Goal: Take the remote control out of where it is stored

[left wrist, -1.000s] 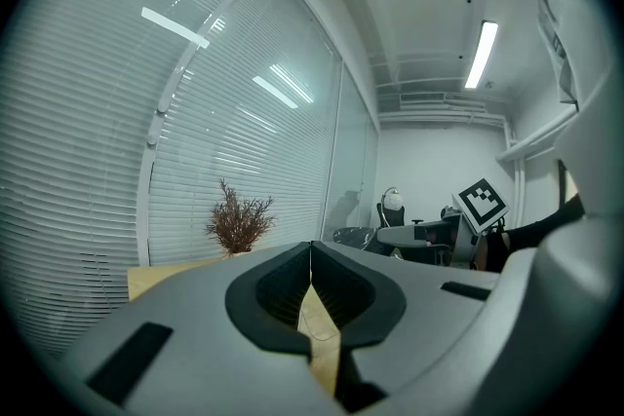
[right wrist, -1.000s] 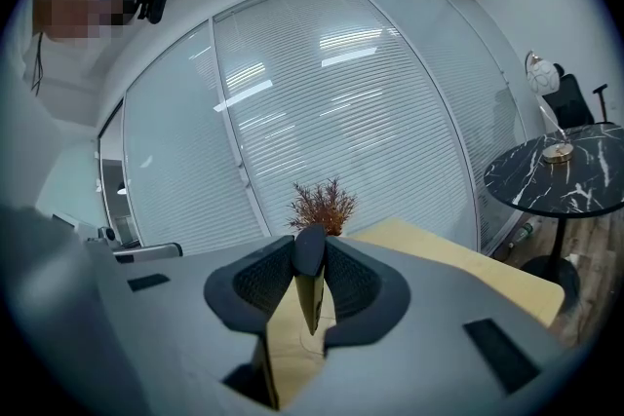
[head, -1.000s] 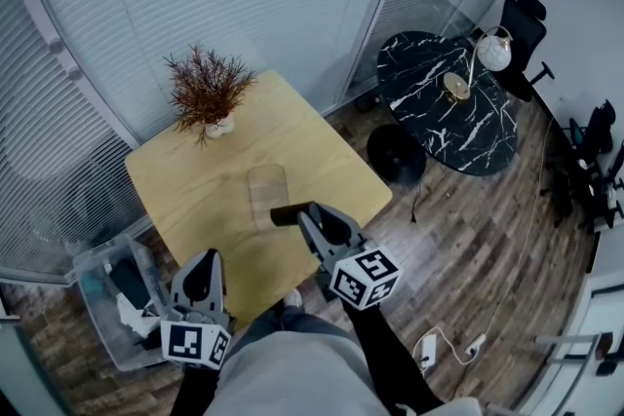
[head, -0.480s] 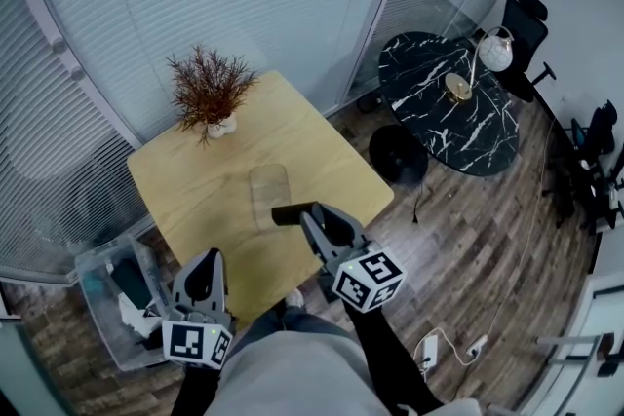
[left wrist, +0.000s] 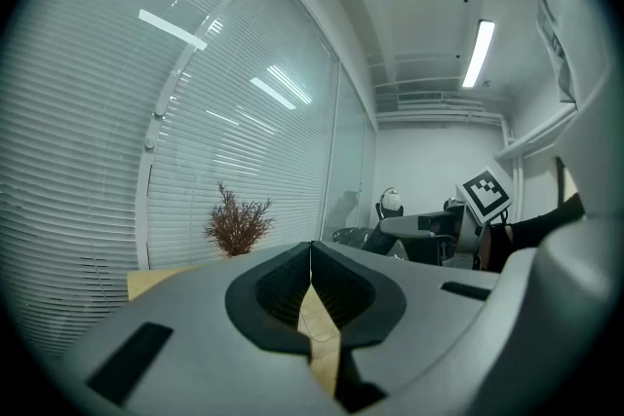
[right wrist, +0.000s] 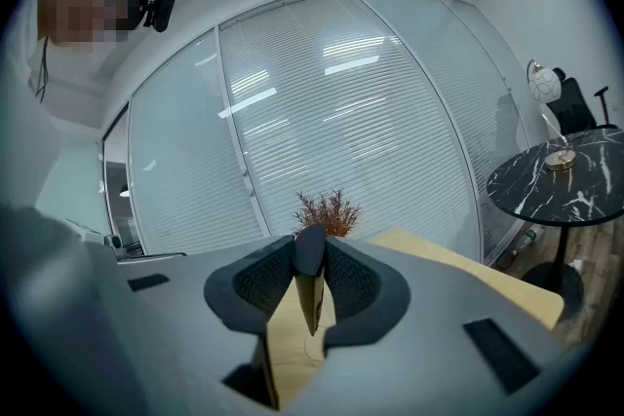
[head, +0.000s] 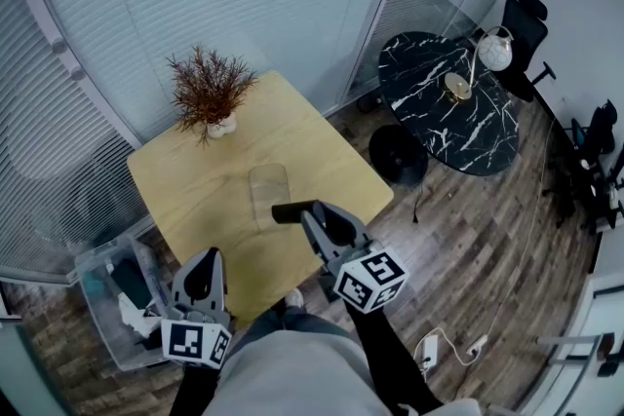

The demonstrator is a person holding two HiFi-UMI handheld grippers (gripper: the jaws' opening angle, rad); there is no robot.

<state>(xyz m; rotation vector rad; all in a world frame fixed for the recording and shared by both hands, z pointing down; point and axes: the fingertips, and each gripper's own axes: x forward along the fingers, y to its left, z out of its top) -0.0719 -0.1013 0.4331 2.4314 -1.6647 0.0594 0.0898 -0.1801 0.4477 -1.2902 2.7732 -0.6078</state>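
My right gripper [head: 310,217] hangs over the near part of the wooden table [head: 312,146], shut on a black remote control [head: 285,214] whose end sticks out to the left of the jaws. In the right gripper view the remote [right wrist: 310,283] stands edge-on between the dark pads of the right gripper [right wrist: 310,253]. A clear plastic holder [head: 268,187] lies on the table just beyond it. My left gripper [head: 202,276] waits low at the table's near left edge, jaws shut with nothing in them; the left gripper [left wrist: 311,253] shows only a thin slit.
A potted dry red plant [head: 209,94] stands at the table's far left corner. A clear storage bin [head: 109,299] sits on the floor to the left. A round black marble table [head: 453,102] with a lamp and office chairs [head: 522,29] stand to the right. Blinds cover the glass wall behind.
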